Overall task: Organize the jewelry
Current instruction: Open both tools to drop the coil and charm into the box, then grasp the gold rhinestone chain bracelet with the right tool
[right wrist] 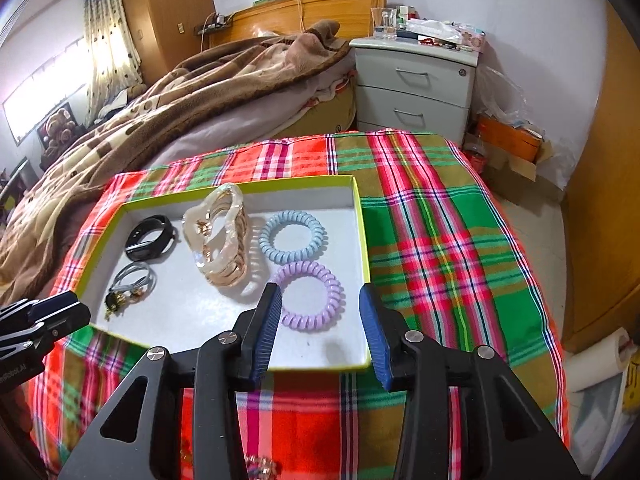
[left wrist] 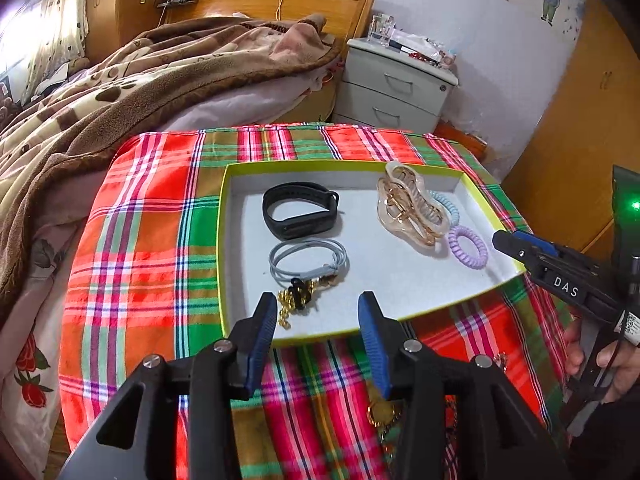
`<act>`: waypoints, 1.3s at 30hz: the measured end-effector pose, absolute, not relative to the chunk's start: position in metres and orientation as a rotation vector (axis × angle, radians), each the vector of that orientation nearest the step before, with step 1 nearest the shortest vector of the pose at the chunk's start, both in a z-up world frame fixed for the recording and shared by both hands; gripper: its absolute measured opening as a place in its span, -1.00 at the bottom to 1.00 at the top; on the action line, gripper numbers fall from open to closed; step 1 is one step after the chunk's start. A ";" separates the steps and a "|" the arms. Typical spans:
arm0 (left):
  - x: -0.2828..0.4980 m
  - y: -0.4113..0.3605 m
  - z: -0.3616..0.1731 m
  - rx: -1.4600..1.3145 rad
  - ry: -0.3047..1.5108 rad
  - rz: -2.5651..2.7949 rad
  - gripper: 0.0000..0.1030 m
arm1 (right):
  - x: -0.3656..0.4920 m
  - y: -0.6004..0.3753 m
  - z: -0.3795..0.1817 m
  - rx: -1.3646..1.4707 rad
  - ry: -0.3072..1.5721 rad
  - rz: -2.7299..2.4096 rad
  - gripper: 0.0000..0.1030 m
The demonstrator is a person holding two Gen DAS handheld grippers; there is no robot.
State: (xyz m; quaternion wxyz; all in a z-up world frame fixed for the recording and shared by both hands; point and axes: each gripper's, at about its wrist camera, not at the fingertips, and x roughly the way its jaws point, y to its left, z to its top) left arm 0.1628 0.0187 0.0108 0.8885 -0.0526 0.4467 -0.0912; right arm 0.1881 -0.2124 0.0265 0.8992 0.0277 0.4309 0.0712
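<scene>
A shallow box (left wrist: 224,216) (right wrist: 362,240) with a yellow-green rim lies on the plaid cloth. It holds a black wristband (left wrist: 300,216) (right wrist: 150,238), a grey hair tie (left wrist: 308,260) (right wrist: 134,276), a gold chain with a black piece (left wrist: 298,300) (right wrist: 114,302), a clear hair claw (left wrist: 408,204) (right wrist: 218,240), a blue coil tie (left wrist: 446,204) (right wrist: 292,236) and a purple coil tie (left wrist: 468,246) (right wrist: 314,296). My left gripper (left wrist: 318,304) is open above the box's near edge, beside the chain. My right gripper (right wrist: 318,296) (left wrist: 516,246) is open over the purple coil, empty.
The plaid cloth (left wrist: 132,240) (right wrist: 448,240) covers a small table beside a bed with a brown blanket (left wrist: 120,76). A white nightstand (left wrist: 396,88) (right wrist: 416,84) stands behind. Gold jewelry (left wrist: 384,412) lies on the cloth under my left gripper; more pieces (right wrist: 260,464) lie near the front edge.
</scene>
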 end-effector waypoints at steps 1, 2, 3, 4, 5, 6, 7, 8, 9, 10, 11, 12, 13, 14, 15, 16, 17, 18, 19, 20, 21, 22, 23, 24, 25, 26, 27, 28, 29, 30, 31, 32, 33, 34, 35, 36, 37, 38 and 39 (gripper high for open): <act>0.160 0.020 0.012 -0.112 0.924 -0.190 -0.15 | 0.185 -0.213 0.028 0.062 0.889 0.147 -0.19; 0.156 0.021 0.013 -0.115 0.920 -0.192 -0.15 | 0.182 -0.214 0.029 0.068 0.885 0.147 -0.19; 0.152 0.022 0.014 -0.117 0.917 -0.193 -0.15 | 0.178 -0.215 0.030 0.074 0.881 0.146 -0.19; 0.149 0.022 0.014 -0.119 0.914 -0.194 -0.15 | 0.173 -0.215 0.031 0.080 0.876 0.147 -0.19; 0.145 0.023 0.015 -0.118 0.913 -0.195 -0.15 | 0.168 -0.216 0.032 0.087 0.871 0.148 -0.19; 0.141 0.024 0.015 -0.120 0.912 -0.194 -0.15 | 0.164 -0.217 0.033 0.090 0.868 0.149 -0.19; 0.138 0.025 0.015 -0.122 0.910 -0.194 -0.15 | 0.160 -0.217 0.033 0.092 0.866 0.150 -0.19; 0.133 0.027 0.016 -0.126 0.908 -0.196 -0.15 | 0.156 -0.217 0.034 0.094 0.863 0.152 -0.19; 0.130 0.028 0.016 -0.130 0.907 -0.196 -0.15 | 0.152 -0.216 0.034 0.096 0.861 0.154 -0.19; 0.126 0.029 0.015 -0.133 0.905 -0.197 -0.15 | 0.147 -0.215 0.034 0.096 0.860 0.159 -0.19; 0.121 0.030 0.015 -0.137 0.904 -0.199 -0.15 | 0.143 -0.215 0.034 0.096 0.858 0.163 -0.19; 0.118 0.032 0.015 -0.142 0.902 -0.198 -0.15 | 0.137 -0.213 0.032 0.097 0.858 0.167 -0.19; 0.113 0.033 0.014 -0.149 0.900 -0.197 -0.15 | 0.133 -0.212 0.031 0.097 0.860 0.173 -0.19; 0.110 0.035 0.014 -0.156 0.899 -0.199 -0.15 | 0.130 -0.211 0.030 0.097 0.863 0.176 -0.19; 0.106 0.036 0.013 -0.161 0.899 -0.201 -0.15 | 0.125 -0.211 0.029 0.100 0.865 0.177 -0.19; 0.103 0.038 0.013 -0.164 0.897 -0.200 -0.15 | 0.120 -0.210 0.027 0.106 0.867 0.178 -0.19; 0.099 0.038 0.012 -0.164 0.897 -0.201 -0.15 | 0.116 -0.209 0.024 0.109 0.873 0.181 -0.19; 0.096 0.039 0.011 -0.164 0.897 -0.200 -0.15 | 0.111 -0.208 0.020 0.111 0.883 0.183 -0.19; 0.093 0.040 0.010 -0.166 0.897 -0.200 -0.15 | 0.108 -0.207 0.017 0.113 0.892 0.183 -0.19; 0.091 0.041 0.009 -0.169 0.896 -0.201 -0.15 | 0.106 -0.206 0.014 0.112 0.903 0.184 -0.19; 0.088 0.042 0.007 -0.174 0.899 -0.200 -0.15 | 0.104 -0.204 0.011 0.111 0.913 0.186 -0.19; 0.086 0.043 0.007 -0.176 0.901 -0.199 -0.15 | 0.102 -0.202 0.008 0.111 0.920 0.190 -0.19; 0.084 0.044 0.006 -0.177 0.900 -0.201 -0.15 | 0.100 -0.200 0.006 0.111 0.925 0.190 -0.19; 0.082 0.044 0.005 -0.178 0.899 -0.203 -0.15 | 0.097 -0.199 0.004 0.114 0.929 0.189 -0.19; 0.080 0.046 0.005 -0.181 0.899 -0.199 -0.15 | 0.096 -0.198 0.003 0.116 0.933 0.191 -0.19; 0.078 0.047 0.004 -0.184 0.898 -0.199 -0.15 | 0.095 -0.197 0.002 0.118 0.936 0.192 -0.19; 0.077 0.048 0.004 -0.187 0.899 -0.199 -0.15 | 0.093 -0.195 0.002 0.119 0.937 0.192 -0.19; 0.075 0.048 0.003 -0.188 0.902 -0.196 -0.15 | 0.092 -0.192 0.001 0.117 0.938 0.192 -0.19; 0.074 0.049 0.002 -0.187 0.902 -0.194 -0.15 | 0.091 -0.190 0.001 0.114 0.938 0.193 -0.19; 0.073 0.050 0.002 -0.188 0.902 -0.194 -0.15 | 0.091 -0.188 0.000 0.110 0.940 0.195 -0.19; 0.072 0.051 0.002 -0.190 0.902 -0.194 -0.15 | 0.091 -0.186 -0.001 0.106 0.944 0.194 -0.19; 0.071 0.051 0.001 -0.191 0.902 -0.193 -0.15 | 0.090 -0.185 -0.002 0.104 0.946 0.190 -0.19; 0.070 0.052 0.001 -0.191 0.901 -0.193 -0.15 | 0.090 -0.184 -0.002 0.104 0.942 0.183 -0.19; 0.069 0.053 0.001 -0.192 0.901 -0.191 -0.15 | 0.089 -0.184 -0.001 0.108 0.935 0.179 -0.19; 0.067 0.054 0.001 -0.194 0.900 -0.188 -0.15 | 0.088 -0.183 0.000 0.108 0.932 0.182 -0.19; 0.066 0.056 0.000 -0.197 0.899 -0.187 -0.15 | 0.089 -0.182 0.000 0.102 0.935 0.185 -0.19; 0.065 0.057 0.000 -0.204 0.897 -0.186 -0.15 | 0.089 -0.181 -0.001 0.090 0.940 0.175 -0.19; 0.064 0.058 -0.001 -0.208 0.898 -0.184 -0.15 | 0.090 -0.180 -0.002 0.083 0.943 0.167 -0.19; 0.063 0.059 -0.002 -0.209 0.898 -0.181 -0.15 | 0.090 -0.180 -0.003 0.082 0.947 0.165 -0.19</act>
